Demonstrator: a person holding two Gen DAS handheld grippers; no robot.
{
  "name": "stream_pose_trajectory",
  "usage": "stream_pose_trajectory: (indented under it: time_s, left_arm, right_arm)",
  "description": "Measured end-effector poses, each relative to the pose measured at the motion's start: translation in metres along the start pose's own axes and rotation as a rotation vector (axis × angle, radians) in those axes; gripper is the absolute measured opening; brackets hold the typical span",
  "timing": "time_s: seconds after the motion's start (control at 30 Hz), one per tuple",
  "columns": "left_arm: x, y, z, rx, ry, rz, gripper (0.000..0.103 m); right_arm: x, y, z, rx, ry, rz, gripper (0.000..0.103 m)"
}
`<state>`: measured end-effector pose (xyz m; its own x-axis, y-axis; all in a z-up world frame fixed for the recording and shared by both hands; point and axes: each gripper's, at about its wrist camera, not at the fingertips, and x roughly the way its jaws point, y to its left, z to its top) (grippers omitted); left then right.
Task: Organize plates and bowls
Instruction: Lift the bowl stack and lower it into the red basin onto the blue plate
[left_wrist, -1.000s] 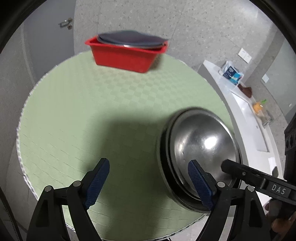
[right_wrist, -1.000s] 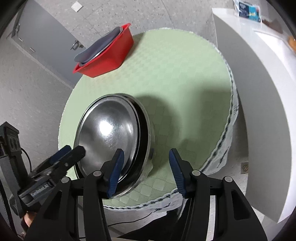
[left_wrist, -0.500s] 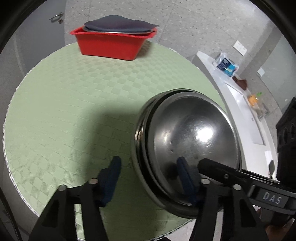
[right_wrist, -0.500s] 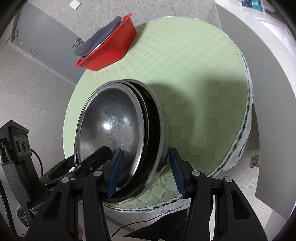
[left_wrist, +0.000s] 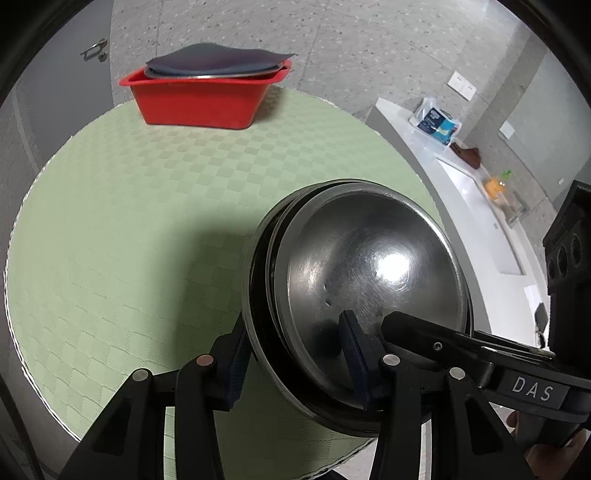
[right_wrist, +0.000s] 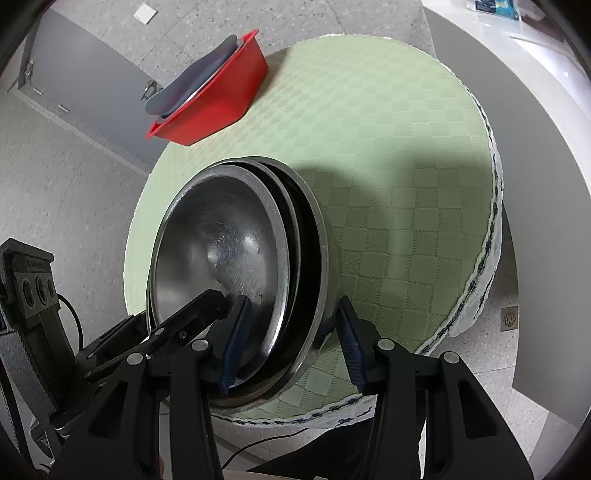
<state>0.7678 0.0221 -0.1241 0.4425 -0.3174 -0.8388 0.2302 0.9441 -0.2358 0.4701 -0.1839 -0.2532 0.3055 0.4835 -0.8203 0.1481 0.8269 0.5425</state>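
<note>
Both tools (left_wrist: 295, 358) (right_wrist: 291, 339) straddle tilted bowl stack (left_wrist: 369, 273).

Left wrist view close behind its tongs (left_wrist: 291, 354), facing across the green surface (left_wrist: 129, 221), right wrist view looking steeply down, perhaps from higher, both sharing the stacked bowls (left_wrist: 369, 277) and red tub (right_wrist: 218, 107)

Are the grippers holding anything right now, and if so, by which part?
Both grip the stack of steel bowls: the left gripper and the right gripper each straddle its near rim, one finger inside the top bowl, one outside.
</note>
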Motion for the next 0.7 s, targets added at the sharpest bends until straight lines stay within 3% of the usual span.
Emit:
stream_pose_trajectory:
  time_s: [0.43,0.7]
  left_arm:
    - [-0.042,0.015,0.015,0.048,-0.094,0.01,0.041]
    - [-0.072,0.027,0.043,0.025,-0.174,0.045,0.04]
  right_arm:
    - [-0.018,0.035,0.017,-0.033,-0.072,0.025,0.047]
    - [-0.025,0.069,0.06,-0.103,-0.106,0.06,0.047]
